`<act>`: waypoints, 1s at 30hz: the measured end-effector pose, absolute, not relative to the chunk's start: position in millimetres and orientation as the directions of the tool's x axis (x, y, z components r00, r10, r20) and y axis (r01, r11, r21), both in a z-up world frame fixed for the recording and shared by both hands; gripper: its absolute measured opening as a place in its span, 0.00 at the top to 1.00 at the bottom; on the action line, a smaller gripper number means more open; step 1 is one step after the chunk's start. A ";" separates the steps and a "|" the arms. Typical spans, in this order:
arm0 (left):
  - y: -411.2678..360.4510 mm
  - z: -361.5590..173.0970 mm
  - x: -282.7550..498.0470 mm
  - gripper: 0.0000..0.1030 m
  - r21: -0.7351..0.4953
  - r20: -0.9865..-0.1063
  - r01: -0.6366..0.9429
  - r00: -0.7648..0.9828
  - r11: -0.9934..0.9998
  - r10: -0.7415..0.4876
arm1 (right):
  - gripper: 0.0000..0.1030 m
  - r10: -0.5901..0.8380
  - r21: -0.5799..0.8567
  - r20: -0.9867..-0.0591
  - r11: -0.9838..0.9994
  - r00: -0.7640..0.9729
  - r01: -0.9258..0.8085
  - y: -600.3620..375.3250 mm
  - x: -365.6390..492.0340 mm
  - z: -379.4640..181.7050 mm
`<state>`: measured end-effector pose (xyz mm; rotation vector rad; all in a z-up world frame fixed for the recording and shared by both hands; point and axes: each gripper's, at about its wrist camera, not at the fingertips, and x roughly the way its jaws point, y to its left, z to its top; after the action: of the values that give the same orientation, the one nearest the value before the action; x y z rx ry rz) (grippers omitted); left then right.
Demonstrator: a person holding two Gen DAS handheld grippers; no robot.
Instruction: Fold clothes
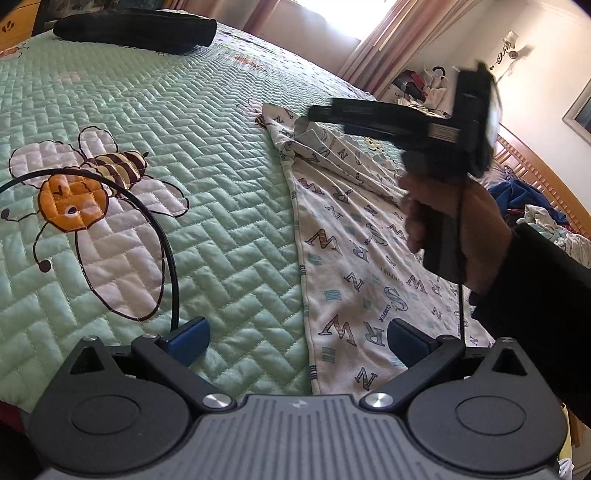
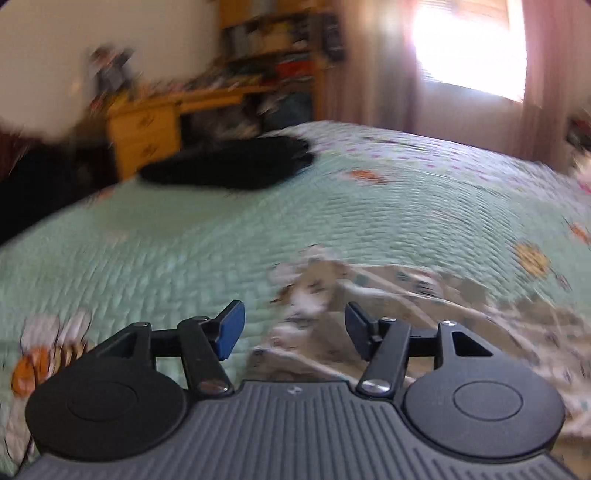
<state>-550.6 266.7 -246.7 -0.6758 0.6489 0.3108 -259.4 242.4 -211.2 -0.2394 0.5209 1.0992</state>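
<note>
Both sets of fingers stand apart with nothing pressed between their blue pads. On the left gripper (image 1: 297, 341) the jaws are spread wide, hovering low over the bed; its left pad (image 1: 188, 341) sits above the green quilt (image 1: 207, 206), while its right pad sits above the white letter-printed garment (image 1: 354, 266). The garment's straight, blue-trimmed edge runs down between the two pads, so that the cloth lies under the right half of the gap and bare quilt under the left half. Whether either pad touches the fabric cannot be told.

The right gripper (image 2: 295, 332) shows in its own blurred view with its jaws parted at a middling width and empty. The same garment (image 2: 424, 306) lies below and ahead of them, rumpled, spreading off to the right of the gap, with quilt to the left. From the left wrist view this gripper (image 1: 321, 112) is held in a person's hand (image 1: 454, 221), a dark sleeve (image 1: 535, 295) behind it, its fingers reaching out above a bunched, folded-over part of the garment near its far corner; they appear just clear of the cloth.

Farther off on the quilt lies a dark folded item (image 1: 136, 31), well apart from both grippers. A thin black cable (image 1: 147, 221) curves across an embroidered bee (image 1: 92, 192) on the quilt toward the left gripper.
</note>
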 end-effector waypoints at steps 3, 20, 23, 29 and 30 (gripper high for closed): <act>265.6 -245.6 -549.9 0.01 -0.476 -0.644 -0.459 0.763 0.750 0.058 | 0.38 0.727 0.115 -0.550 0.553 0.411 -0.825 231.2 -226.5 -219.3; 266.7 -245.7 -549.8 0.01 -0.473 -0.650 -0.466 0.758 0.748 0.061 | 0.36 0.627 -0.152 -0.611 0.507 0.484 -0.848 265.0 -251.8 -243.3; 268.7 -248.3 -552.2 0.01 -0.487 -0.646 -0.466 0.761 0.739 0.054 | 0.34 0.664 -0.237 -0.582 0.415 0.471 -0.878 262.4 -274.5 -243.4; 268.9 -248.4 -552.1 0.01 -0.486 -0.644 -0.462 0.763 0.742 0.054 | 0.32 0.635 -0.143 -0.546 0.572 0.546 -0.808 261.1 -233.9 -231.1; 269.5 -248.4 -552.5 0.01 -0.489 -0.643 -0.462 0.764 0.740 0.053 | 0.32 0.629 -0.131 -0.582 0.552 0.515 -0.823 266.3 -229.5 -235.1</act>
<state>-552.5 269.5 -248.4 -0.6873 0.6471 0.3054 -229.5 266.3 -235.1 -0.4219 0.5107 0.9038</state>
